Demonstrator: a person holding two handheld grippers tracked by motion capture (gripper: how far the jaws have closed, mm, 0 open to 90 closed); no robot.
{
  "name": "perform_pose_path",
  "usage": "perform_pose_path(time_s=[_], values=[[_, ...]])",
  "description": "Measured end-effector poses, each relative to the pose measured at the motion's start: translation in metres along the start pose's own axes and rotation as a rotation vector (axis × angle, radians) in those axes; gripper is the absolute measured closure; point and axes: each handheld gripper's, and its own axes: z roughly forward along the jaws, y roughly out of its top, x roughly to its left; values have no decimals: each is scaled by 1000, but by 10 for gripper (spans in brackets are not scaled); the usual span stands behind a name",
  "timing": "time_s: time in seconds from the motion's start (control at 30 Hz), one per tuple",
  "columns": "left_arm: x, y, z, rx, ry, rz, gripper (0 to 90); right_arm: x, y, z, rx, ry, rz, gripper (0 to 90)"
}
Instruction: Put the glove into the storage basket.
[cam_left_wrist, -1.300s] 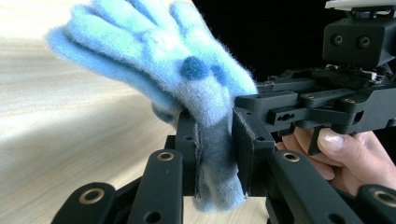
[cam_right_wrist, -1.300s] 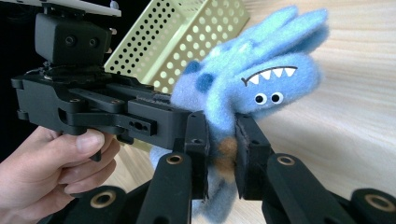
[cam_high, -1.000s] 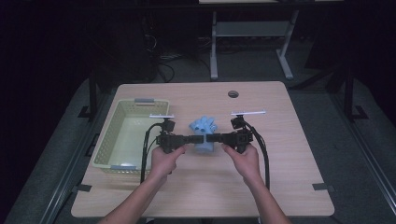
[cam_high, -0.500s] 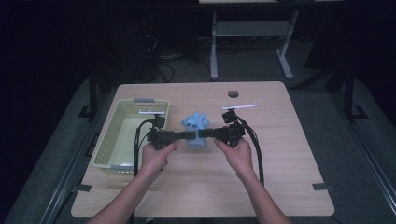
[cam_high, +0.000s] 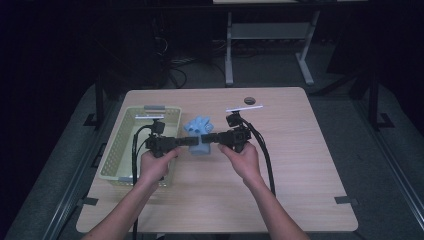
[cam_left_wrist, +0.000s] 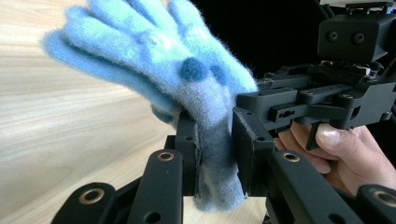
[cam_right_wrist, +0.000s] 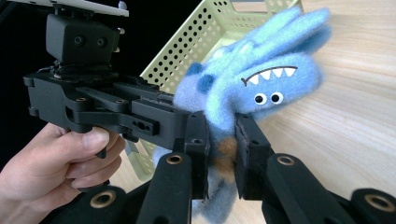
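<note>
At the left of the frame sat a pale green basket (cam_high: 116, 150) on the counter (cam_high: 300, 165). Just right of it, at centre, the left hand-held gripper (cam_high: 187, 142) and the right hand-held gripper (cam_high: 209, 138) each clamped the blue fuzzy glove (cam_high: 199, 131) from opposite sides, above the counter.

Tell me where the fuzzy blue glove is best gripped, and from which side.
By its cuff, from opposite sides, as now: the left gripper and right gripper pinch the narrow cuff of the blue glove, leaving its bulky fingers free.

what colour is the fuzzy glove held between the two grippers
Light blue fuzzy glove with darker blue spots and a monster face of white teeth and googly eyes; the right gripper view shows it best.
</note>
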Motion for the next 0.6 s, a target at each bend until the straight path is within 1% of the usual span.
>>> perform_pose_path(time_s=[0.07, 0.13, 0.17, 0.27, 0.37, 0.53, 0.57, 0.6], values=[[1, 1, -4, -5, 2, 10, 726, 2, 3, 2, 4, 3, -5, 774], [1, 1, -5, -5, 3, 12, 726, 4, 4, 4, 2, 7, -5, 774], [3, 2, -9, -9, 6, 13, 725, 5, 6, 7, 12, 11, -11, 774], [5, 3, -14, -15, 6, 8, 725, 8, 9, 11, 16, 18, -17, 774], [8, 4, -19, -24, 1, -5, 726, 10, 12, 15, 19, 21, -19, 774], [12, 5, -27, -25, 13, -2, 726, 13, 16, 24, 26, 36, -23, 774], [12, 5, -28, -28, 15, -11, 725, 14, 17, 25, 26, 36, -23, 774], [14, 5, -31, -27, 17, -8, 726, 14, 17, 28, 25, 38, -23, 774]])
